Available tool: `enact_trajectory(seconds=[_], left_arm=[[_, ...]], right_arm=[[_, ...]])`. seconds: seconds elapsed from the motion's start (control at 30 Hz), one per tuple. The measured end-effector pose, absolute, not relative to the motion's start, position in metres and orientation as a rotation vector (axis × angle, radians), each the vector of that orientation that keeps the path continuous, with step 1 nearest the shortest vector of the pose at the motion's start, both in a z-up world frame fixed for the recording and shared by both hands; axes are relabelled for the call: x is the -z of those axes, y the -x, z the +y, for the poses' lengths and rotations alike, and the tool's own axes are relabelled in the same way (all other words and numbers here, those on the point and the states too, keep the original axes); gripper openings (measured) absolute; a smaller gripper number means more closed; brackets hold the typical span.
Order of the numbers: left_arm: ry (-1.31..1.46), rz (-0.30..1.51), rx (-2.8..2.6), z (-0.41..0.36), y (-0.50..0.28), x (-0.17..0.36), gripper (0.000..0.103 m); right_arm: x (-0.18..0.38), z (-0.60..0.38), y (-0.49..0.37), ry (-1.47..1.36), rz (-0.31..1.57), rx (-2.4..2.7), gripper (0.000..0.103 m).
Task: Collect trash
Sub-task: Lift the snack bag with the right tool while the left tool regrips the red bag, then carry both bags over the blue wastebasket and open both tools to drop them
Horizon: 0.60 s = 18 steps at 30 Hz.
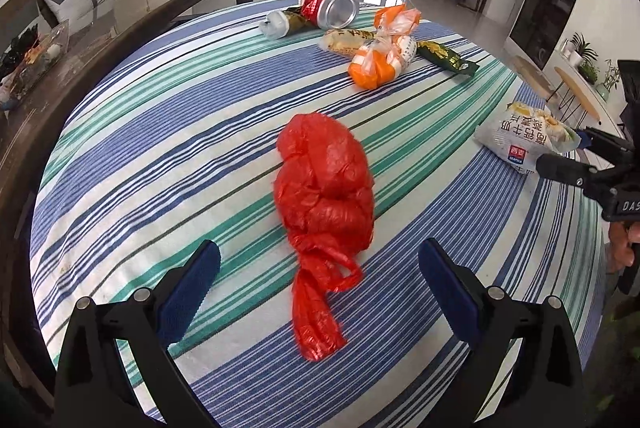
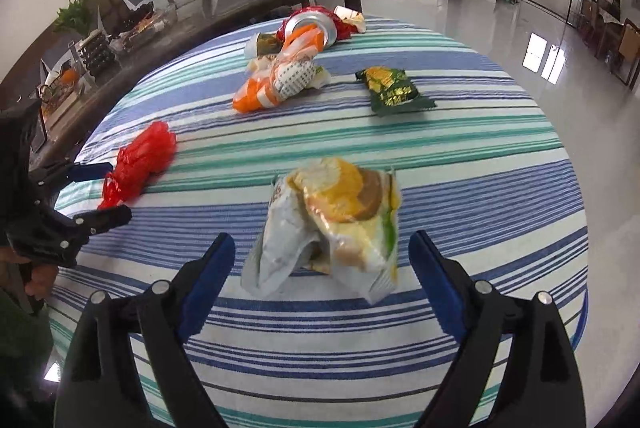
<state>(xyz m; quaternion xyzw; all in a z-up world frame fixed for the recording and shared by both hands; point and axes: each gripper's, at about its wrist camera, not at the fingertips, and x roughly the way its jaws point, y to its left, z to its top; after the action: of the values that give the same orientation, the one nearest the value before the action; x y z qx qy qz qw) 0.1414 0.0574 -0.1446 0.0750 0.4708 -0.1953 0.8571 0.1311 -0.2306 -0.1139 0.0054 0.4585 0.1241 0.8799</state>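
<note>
Presently, both grippers are being held wide open, gripping nothing: left gripper (image 1: 319, 268) straddling the crumpled red plastic bag (image 1: 324, 184) at twelve o'clock, right gripper (image 2: 322, 256) framing the white-and-yellow crinkled snack wrapper (image 2: 336, 224) likewise, seemingly for pickup.

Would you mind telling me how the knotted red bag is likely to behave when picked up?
The red bag looks like thin crumpled plastic, so probably light and floppy. Its loose tail would likely dangle. The glossy film may slip between the left gripper's fingers.

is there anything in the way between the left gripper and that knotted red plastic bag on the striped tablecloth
Nothing visible. The red bag lies alone on the tablecloth straight ahead of the open left gripper, its tail already reaching between the fingers. The other wrappers sit farther back.
</note>
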Motion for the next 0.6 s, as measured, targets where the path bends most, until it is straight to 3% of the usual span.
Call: enact_trajectory(seconds=[0.2, 0.27, 0.3, 0.33, 0.4, 0.47, 0.6], left_arm=[[-0.165, 1.008, 0.416, 0.038, -0.162, 0.145, 0.098], [-0.163, 1.023, 0.420, 0.035, -0.164, 0.146, 0.089], [-0.165, 1.029, 0.420, 0.034, -0.164, 0.146, 0.085], [-0.175, 1.029, 0.411, 0.032, -0.164, 0.147, 0.081], [-0.200, 1.021, 0.395, 0.029, -0.162, 0.147, 0.069], [-0.210, 1.013, 0.391, 0.028, -0.161, 0.145, 0.044], [-0.161, 1.021, 0.427, 0.026, -0.157, 0.139, 0.042]], right_arm=[[0.112, -0.218, -0.155, 0.080, 1.046, -0.275, 0.086], [0.116, -0.215, -0.159, 0.106, 1.070, -0.276, 0.082], [0.118, -0.213, -0.161, 0.114, 1.088, -0.280, 0.076], [0.120, -0.213, -0.163, 0.117, 1.099, -0.274, 0.060], [0.118, -0.215, -0.162, 0.100, 1.102, -0.278, 0.054], [0.114, -0.216, -0.158, 0.104, 1.094, -0.286, 0.050], [0.106, -0.223, -0.146, 0.074, 1.068, -0.300, 0.048]])
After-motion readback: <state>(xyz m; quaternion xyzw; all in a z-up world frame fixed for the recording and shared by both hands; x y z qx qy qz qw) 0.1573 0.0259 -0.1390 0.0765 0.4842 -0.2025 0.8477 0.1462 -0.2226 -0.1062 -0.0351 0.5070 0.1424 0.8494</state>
